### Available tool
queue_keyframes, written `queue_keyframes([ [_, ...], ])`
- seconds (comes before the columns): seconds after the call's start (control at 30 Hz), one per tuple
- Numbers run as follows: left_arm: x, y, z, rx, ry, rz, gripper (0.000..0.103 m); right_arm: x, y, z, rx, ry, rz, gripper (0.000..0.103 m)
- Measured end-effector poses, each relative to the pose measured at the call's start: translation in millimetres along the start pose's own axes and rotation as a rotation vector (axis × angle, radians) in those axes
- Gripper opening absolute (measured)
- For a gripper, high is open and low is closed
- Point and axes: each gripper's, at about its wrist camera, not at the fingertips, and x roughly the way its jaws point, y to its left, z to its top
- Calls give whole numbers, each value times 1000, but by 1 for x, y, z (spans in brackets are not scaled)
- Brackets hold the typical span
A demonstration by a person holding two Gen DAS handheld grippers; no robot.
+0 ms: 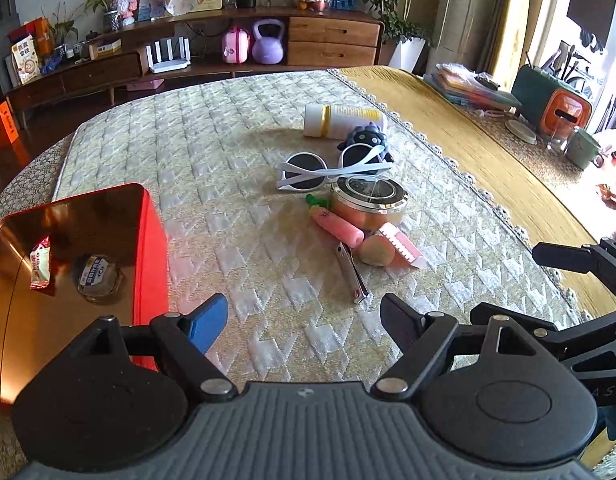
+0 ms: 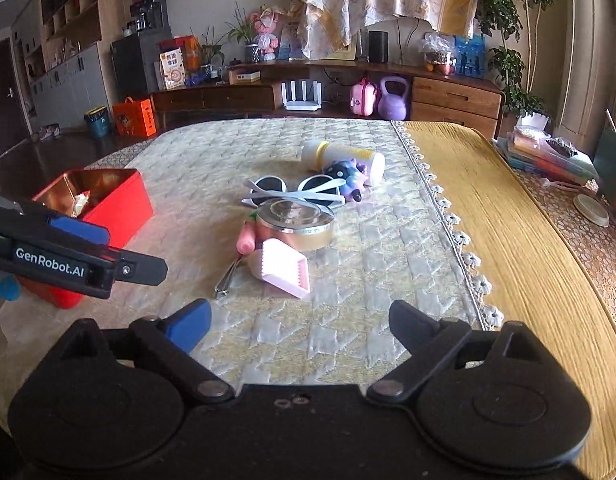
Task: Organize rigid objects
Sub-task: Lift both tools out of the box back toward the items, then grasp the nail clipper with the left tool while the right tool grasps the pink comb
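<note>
Both grippers, left gripper [image 1: 303, 320] and right gripper [image 2: 299, 316], hover jaws wide; next likely lifting nail clippers [image 1: 352, 273] into red tin [image 1: 147, 232] left of them.

Right gripper [image 2: 297, 322] wide open over quilted cloth [image 2: 348, 320], pink comb [image 2: 285, 268] and round tin [image 2: 293, 224] just ahead, red box [image 2: 119, 204] off left.

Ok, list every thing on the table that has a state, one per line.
Left tongs: open, empty.
Right tongs: open, empty.
Red box: open, items inside.
Round tin: lid on.
Sunglasses: folded.
White bottle: lying down, capped.
Nail clippers: closed.
</note>
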Motion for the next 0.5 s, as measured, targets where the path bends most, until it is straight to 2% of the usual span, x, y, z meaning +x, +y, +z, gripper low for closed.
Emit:
queue_keyframes([
  [0.23, 31, -16, 6, 24, 35, 4, 83, 26, 0, -3, -56, 24, 11, 84],
  [0.5, 59, -20, 9, 18, 74, 27, 83, 47, 6, -3, -141, 28, -8, 65],
])
